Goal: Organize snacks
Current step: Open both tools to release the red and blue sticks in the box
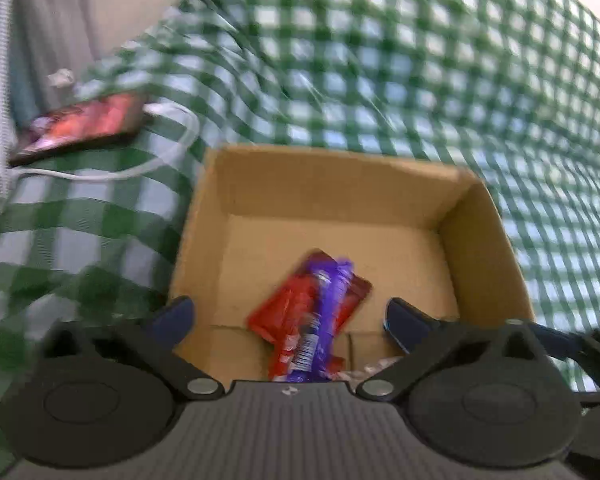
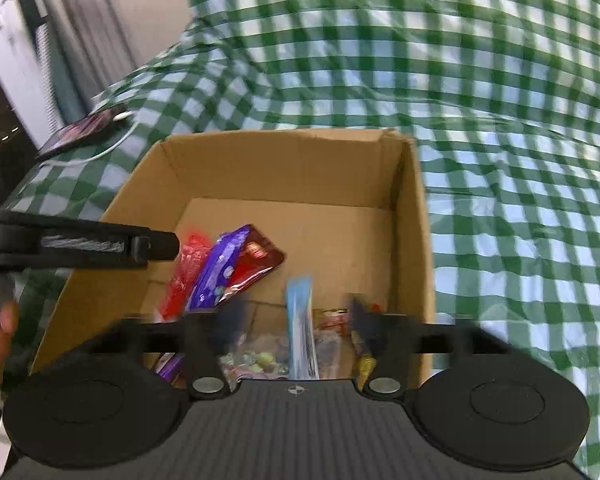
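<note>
— Left wrist view: what's the left claw (image 1: 288, 316) doing?
— Spread wide, holding nothing, above the cardboard box (image 1: 332, 184) where a purple bar (image 1: 324, 316) lies on a red packet (image 1: 288, 312).
— And the right claw (image 2: 296, 322)?
— Spread too, over the snacks; a blue wrapper (image 2: 300, 328) stands between its blurred fingers, untouched as far as I can see.
</note>
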Motion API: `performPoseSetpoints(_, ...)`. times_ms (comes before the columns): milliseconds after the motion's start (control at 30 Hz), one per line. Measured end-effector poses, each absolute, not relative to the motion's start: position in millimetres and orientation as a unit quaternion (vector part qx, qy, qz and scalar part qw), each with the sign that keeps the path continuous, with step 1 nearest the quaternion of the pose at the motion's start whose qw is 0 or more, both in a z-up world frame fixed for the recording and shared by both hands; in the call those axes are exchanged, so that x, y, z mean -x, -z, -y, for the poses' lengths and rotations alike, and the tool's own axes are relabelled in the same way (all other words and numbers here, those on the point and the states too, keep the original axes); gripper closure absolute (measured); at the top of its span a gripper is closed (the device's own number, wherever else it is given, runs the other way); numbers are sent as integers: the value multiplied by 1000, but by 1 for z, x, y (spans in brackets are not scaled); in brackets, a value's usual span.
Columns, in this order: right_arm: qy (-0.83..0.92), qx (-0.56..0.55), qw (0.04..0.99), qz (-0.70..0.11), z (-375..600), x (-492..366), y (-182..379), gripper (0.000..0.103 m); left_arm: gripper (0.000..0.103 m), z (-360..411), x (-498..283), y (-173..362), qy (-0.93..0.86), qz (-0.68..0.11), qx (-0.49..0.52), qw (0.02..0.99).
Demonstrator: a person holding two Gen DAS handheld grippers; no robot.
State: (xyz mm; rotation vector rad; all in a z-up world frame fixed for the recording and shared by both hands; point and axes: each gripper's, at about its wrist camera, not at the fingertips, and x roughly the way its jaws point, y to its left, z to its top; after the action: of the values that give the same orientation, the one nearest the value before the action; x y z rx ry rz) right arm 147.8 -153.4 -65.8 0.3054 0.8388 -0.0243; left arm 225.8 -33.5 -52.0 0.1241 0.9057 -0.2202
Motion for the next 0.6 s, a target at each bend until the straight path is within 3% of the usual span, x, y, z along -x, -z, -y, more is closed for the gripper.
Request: performPoseSetpoints(600,31,-125,912,-388,105,-3,28,11,0,-4,-64,18,101,-433,-97,890)
